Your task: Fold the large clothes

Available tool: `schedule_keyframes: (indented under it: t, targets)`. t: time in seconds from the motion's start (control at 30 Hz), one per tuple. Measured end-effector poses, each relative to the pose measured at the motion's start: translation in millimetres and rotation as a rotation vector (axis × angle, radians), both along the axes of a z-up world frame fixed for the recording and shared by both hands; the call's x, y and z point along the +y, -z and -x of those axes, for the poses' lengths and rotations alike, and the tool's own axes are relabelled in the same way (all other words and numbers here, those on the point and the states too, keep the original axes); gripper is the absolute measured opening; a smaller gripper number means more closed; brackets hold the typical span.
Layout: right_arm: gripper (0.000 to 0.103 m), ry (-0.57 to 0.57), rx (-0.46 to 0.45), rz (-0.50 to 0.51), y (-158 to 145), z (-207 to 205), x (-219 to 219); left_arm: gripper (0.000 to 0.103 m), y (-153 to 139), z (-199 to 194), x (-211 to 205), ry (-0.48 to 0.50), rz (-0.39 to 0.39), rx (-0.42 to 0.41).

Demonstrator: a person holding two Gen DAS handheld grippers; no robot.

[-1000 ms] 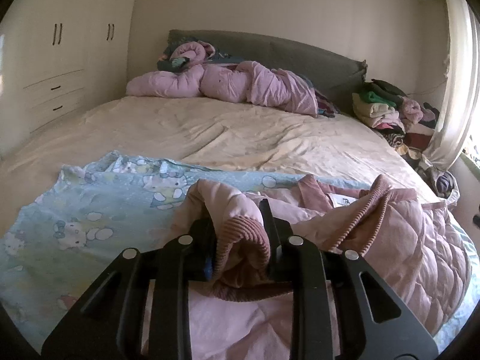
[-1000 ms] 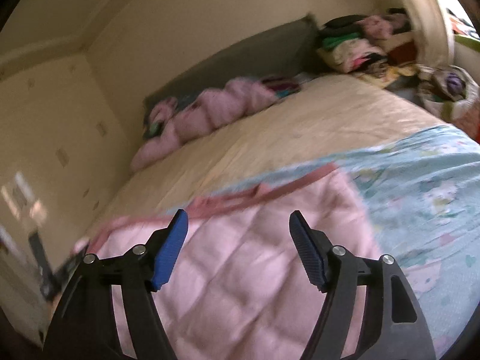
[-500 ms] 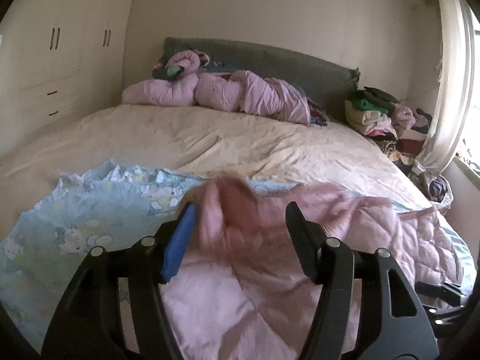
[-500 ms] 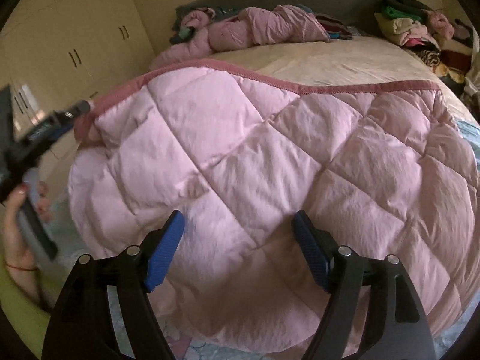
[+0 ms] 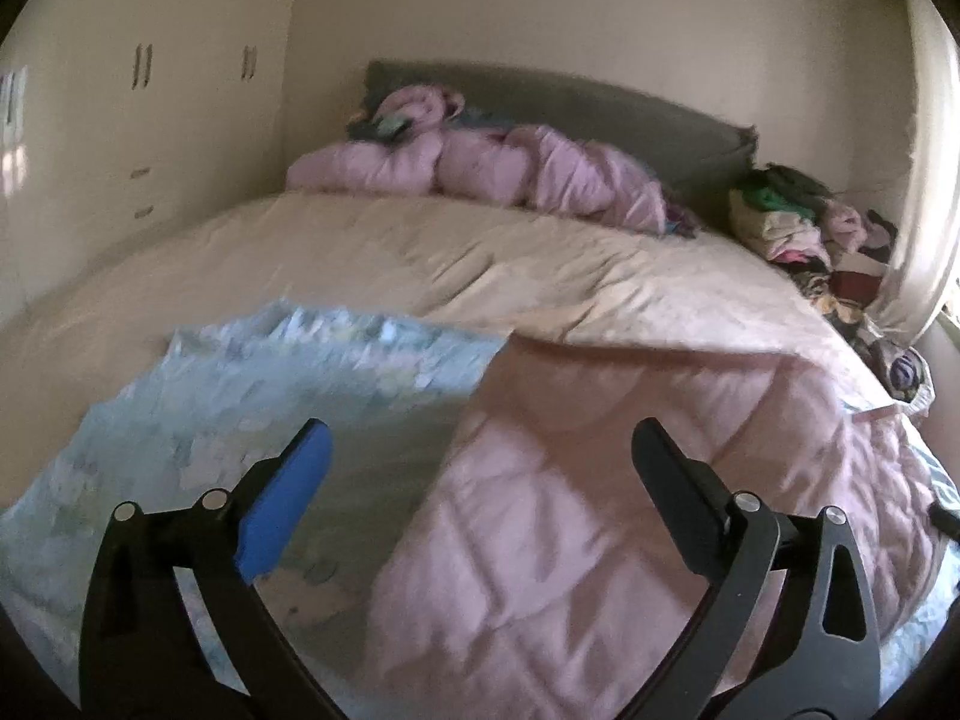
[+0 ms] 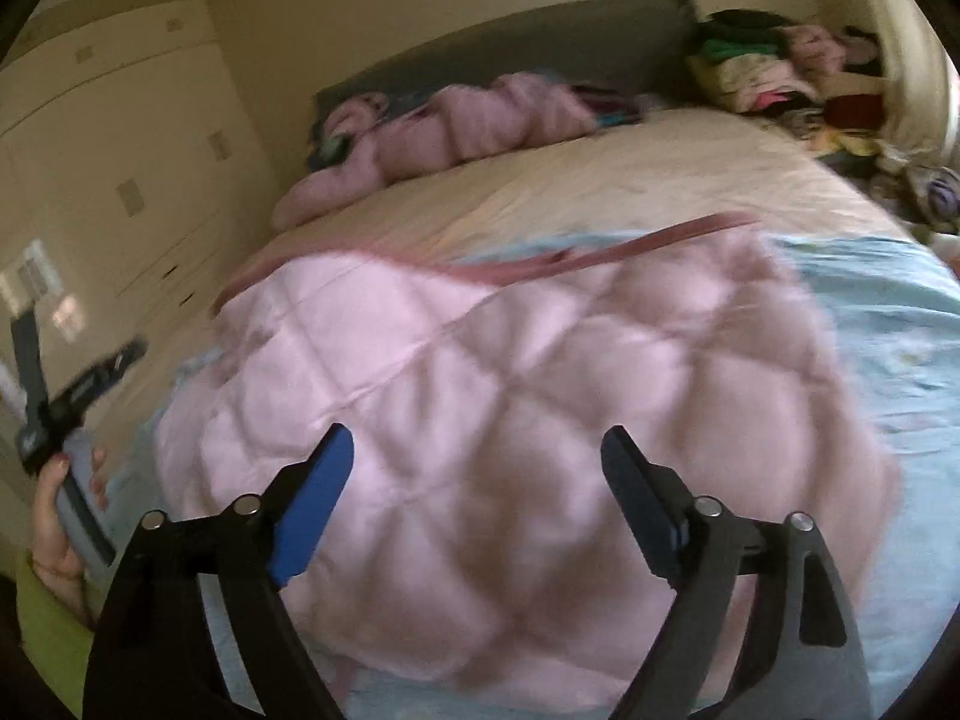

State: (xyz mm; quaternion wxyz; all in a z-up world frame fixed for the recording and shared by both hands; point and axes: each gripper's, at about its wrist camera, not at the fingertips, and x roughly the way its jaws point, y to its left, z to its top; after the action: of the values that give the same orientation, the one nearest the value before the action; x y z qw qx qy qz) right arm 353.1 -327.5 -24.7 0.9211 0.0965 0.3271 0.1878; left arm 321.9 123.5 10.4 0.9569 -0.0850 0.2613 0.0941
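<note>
The left gripper (image 5: 480, 456) was held with its jaws spread wide, having just been opening, and nothing was clamped between them. Ahead of and below its right finger, a pink quilted jacket (image 5: 630, 516) was seen lying flat on the bed (image 5: 420, 252), its near-left edge running up between the two fingers. Under and ahead of the left finger, a light blue printed blanket (image 5: 252, 396) was spread beneath the jacket. Far ahead, against the grey headboard (image 5: 600, 102), a bundled pink duvet (image 5: 480, 171) was piled, and a heap of folded clothes (image 5: 780, 210) was stacked ahead to the right. Cream wardrobe doors (image 5: 144, 66) were seen far to the left.

The right gripper (image 6: 477, 459) was likewise held wide, its jaws having just been opening further, with no cloth pinched; the pink quilted jacket (image 6: 510, 396) was laid directly beneath and ahead of it, filling the space between the blue pads (image 6: 312, 498). A darker pink ribbed trim (image 6: 570, 258) was seen along the jacket's far edge. To the right of the jacket the light blue printed blanket (image 6: 888, 324) was exposed. At the far left of this view, the person's left hand (image 6: 57, 534) was seen wrapped around the other gripper's handle, beside a green sleeve (image 6: 45, 642).
</note>
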Motion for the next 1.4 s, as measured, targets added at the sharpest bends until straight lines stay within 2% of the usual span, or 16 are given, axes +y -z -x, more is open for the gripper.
schedule_keyframes:
  t: [0.17, 0.23, 0.4, 0.53, 0.57, 0.6, 0.63, 0.67, 0.7, 0.77, 0.83, 0.93, 1.0, 1.13, 1.27, 1.4]
  targets:
    - [0.089, 0.144, -0.004, 0.003, -5.6, 3.5, -56.8, 0.093, 22.5, 8.8, 25.6, -0.016, 0.081, 0.080]
    - [0.092, 0.166, 0.010, 0.003, -4.2, 1.3, -72.2, 0.093, 28.6, 7.9, 32.2, -0.007, 0.103, 0.117]
    - [0.093, 0.212, 0.080, 0.053, 3.8, -14.1, -96.2, 0.093, 53.3, -5.7, 24.8, 0.102, 0.105, 0.251]
    - [0.093, 0.208, 0.133, 0.095, 18.3, -34.0, -97.8, 0.093, 68.5, -8.9, 16.8, 0.190, 0.175, 0.290]
    - [0.092, 0.207, 0.139, 0.103, 21.0, -38.2, -96.0, 0.090, 69.9, -9.4, 15.4, 0.207, 0.192, 0.292]
    - [0.088, 0.203, 0.139, 0.112, 24.2, -41.0, -95.0, 0.084, 69.6, -8.7, 14.2, 0.219, 0.198, 0.284]
    - [0.080, 0.204, 0.132, 0.121, 25.9, -41.5, -95.1, 0.069, 69.1, -8.5, 13.1, 0.227, 0.197, 0.283]
    - [0.059, 0.214, 0.121, 0.156, 28.4, -40.6, -94.0, 0.055, 68.6, -8.6, 12.7, 0.227, 0.188, 0.281]
    - [0.031, 0.217, 0.110, 0.193, 31.6, -39.8, -91.6, 0.049, 68.0, -8.6, 12.5, 0.227, 0.188, 0.276]
    - [0.018, 0.212, 0.095, 0.211, 36.8, -37.1, -91.5, 0.030, 65.6, -9.1, 12.7, 0.235, 0.204, 0.255]
    - [0.014, 0.221, 0.066, 0.201, 37.5, -32.6, -93.6, 0.018, 54.4, -10.7, 9.5, 0.222, 0.190, 0.209]
    - [0.011, 0.256, -0.004, 0.176, 28.3, -25.3, -97.4, 0.017, 35.7, -20.6, 6.7, 0.209, 0.181, 0.151]
    - [0.010, 0.299, -0.040, 0.149, 21.7, -26.7, -101.9, 0.017, 23.5, -30.7, 1.5, 0.195, 0.149, 0.116]
    - [0.010, 0.354, -0.048, 0.139, 16.8, -46.3, -103.8, 0.017, 9.0, -49.7, -11.6, 0.177, 0.083, 0.053]
    - [0.009, 0.389, 0.005, 0.140, 30.3, -77.3, -104.7, 0.017, 24.4, -69.9, -20.8, 0.141, 0.008, 0.074]
    - [0.009, 0.395, 0.047, 0.184, 48.4, -98.3, -96.8, 0.017, 47.9, -84.5, -15.0, 0.125, 0.015, 0.128]
